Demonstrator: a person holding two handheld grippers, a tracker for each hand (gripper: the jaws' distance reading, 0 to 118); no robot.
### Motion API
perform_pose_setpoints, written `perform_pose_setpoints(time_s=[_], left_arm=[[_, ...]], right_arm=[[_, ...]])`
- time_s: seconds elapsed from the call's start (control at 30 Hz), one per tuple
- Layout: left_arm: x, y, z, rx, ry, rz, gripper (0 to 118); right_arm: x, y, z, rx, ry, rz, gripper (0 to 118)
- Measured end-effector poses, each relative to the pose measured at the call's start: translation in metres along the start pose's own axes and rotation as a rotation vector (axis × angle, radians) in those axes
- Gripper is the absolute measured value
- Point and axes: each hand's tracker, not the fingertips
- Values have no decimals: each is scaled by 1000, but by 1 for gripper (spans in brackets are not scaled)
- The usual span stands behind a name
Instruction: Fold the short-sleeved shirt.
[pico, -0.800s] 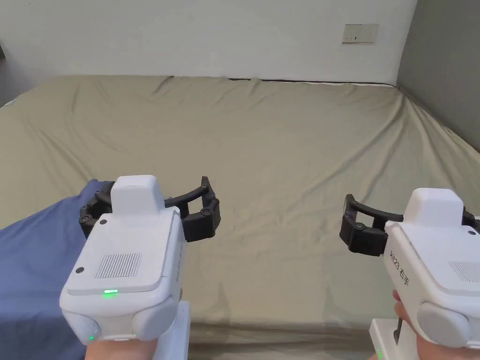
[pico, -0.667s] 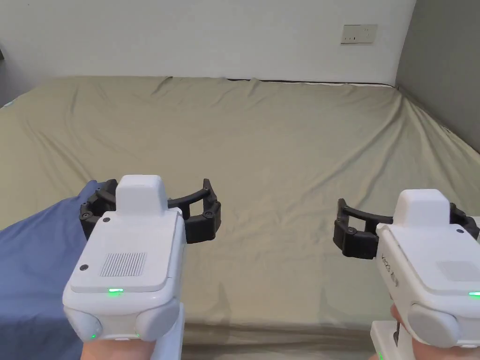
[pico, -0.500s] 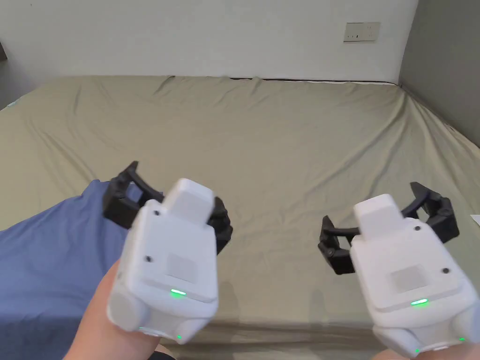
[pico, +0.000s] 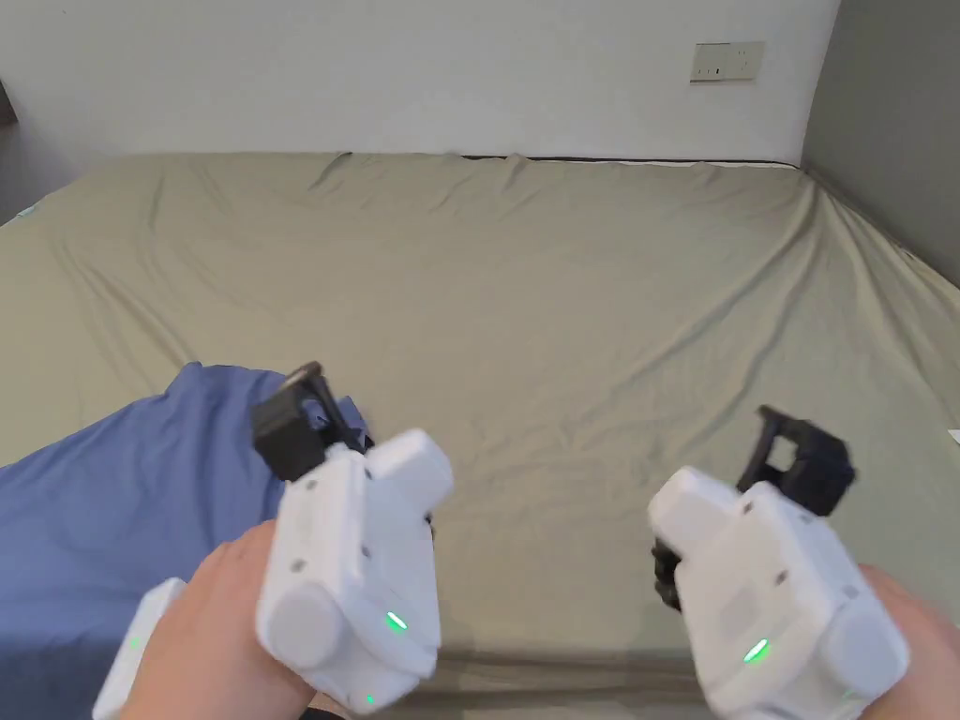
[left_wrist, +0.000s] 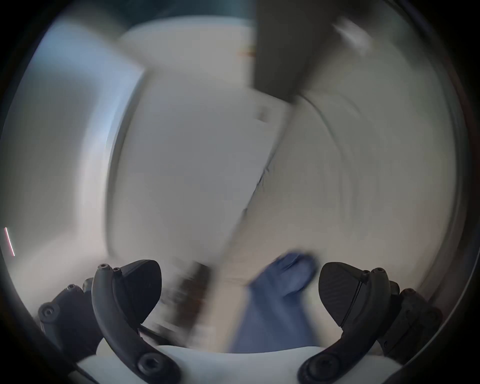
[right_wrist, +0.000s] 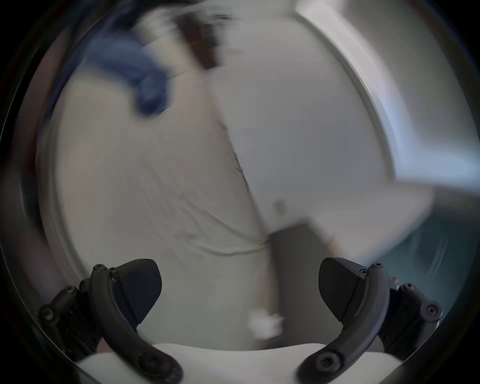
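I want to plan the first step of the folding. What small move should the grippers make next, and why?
Probably bring the left gripper down onto the near edge of the blue shirt and close on it. Both grippers have open jaws and hold nothing, and the shirt lies bunched at the left side of the bed, partly out of the head view. The right gripper is over bare sheet, farther off.

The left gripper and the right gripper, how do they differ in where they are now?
The left gripper is over the edge of the blue fabric shirt; the right gripper is over bare olive bed sheet, apart from the shirt. Both are open and hold nothing.
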Motion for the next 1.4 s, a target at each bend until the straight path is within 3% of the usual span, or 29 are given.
perform_pose_setpoints(time_s=[0.03,0.1,0.13,0.17,0.2,0.23,0.3,0.33,0.5,0.6,0.7,0.83,1.4], left_arm=[[-21,4,5,14,-61,247,116],[-55,5,19,86,-113,625,116],[-66,-2,28,134,-113,770,117],[-71,-7,34,160,-88,862,117],[-73,-13,39,167,-45,948,118],[-73,-16,43,166,-36,992,118],[-76,-24,44,129,-94,1012,118],[-77,-25,43,82,-99,1000,118],[-69,-12,60,147,-14,898,118],[-65,-10,65,193,28,788,118],[-66,-13,58,186,51,780,118],[-69,-19,52,158,10,872,118],[-58,-8,55,189,21,756,118]], right_arm=[[24,-2,-1,-34,17,-258,118],[55,-17,10,-18,74,-697,118],[64,-30,16,-25,-55,-866,118],[62,-32,25,114,-1,-876,118],[63,-34,33,200,-62,-909,118],[60,-36,38,189,-64,-923,118],[59,-35,43,215,-40,-858,118],[57,-35,44,140,13,-909,118],[49,-32,45,178,-85,-881,118],[48,-26,40,147,-66,-847,118],[44,-22,43,187,-102,-789,118],[44,-20,46,166,-74,-814,118],[44,-21,47,173,-64,-810,118]])
